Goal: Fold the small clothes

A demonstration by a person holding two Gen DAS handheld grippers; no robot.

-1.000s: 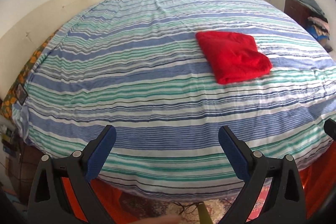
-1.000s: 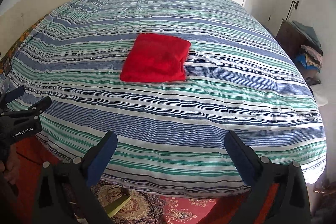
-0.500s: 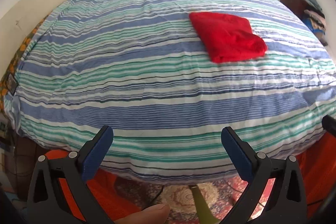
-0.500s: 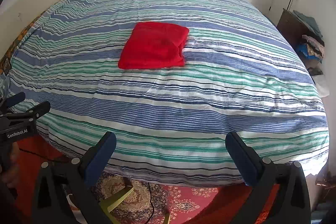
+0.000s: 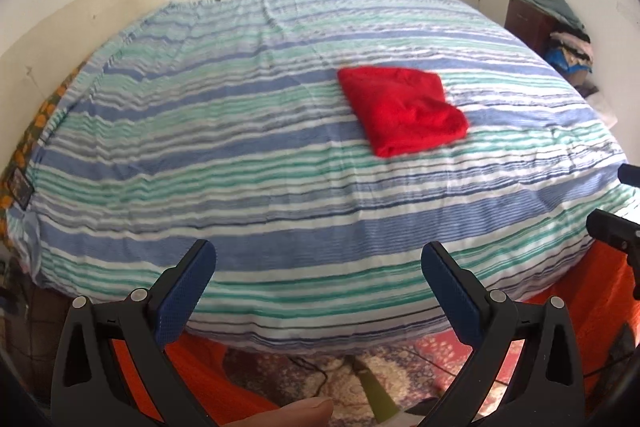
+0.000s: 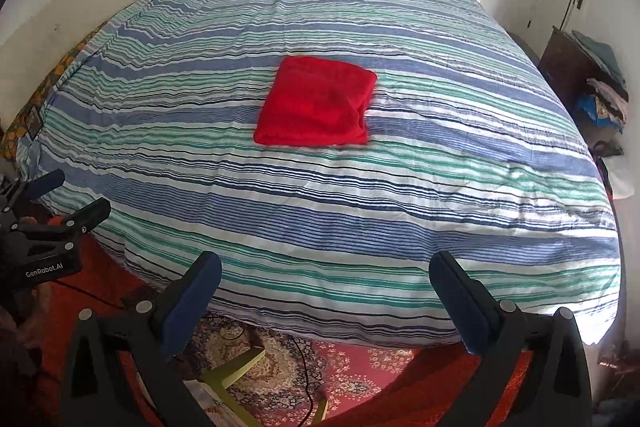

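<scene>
A red garment (image 6: 318, 105) lies folded into a compact, roughly square packet near the middle of the bed (image 6: 360, 219), on the striped cover, with its thicker folded edge toward the right. Both tools hang off the near edge of the bed, well apart from the cloth. The left gripper (image 5: 318, 269) has its fingers spread wide and holds nothing; the right gripper (image 6: 326, 277) is likewise wide apart and empty. Judging by the neat shape, this piece looks finished; no other loose garment shows on the bed, though clothes are piled on a cabinet (image 6: 568, 67) at far right.
</scene>
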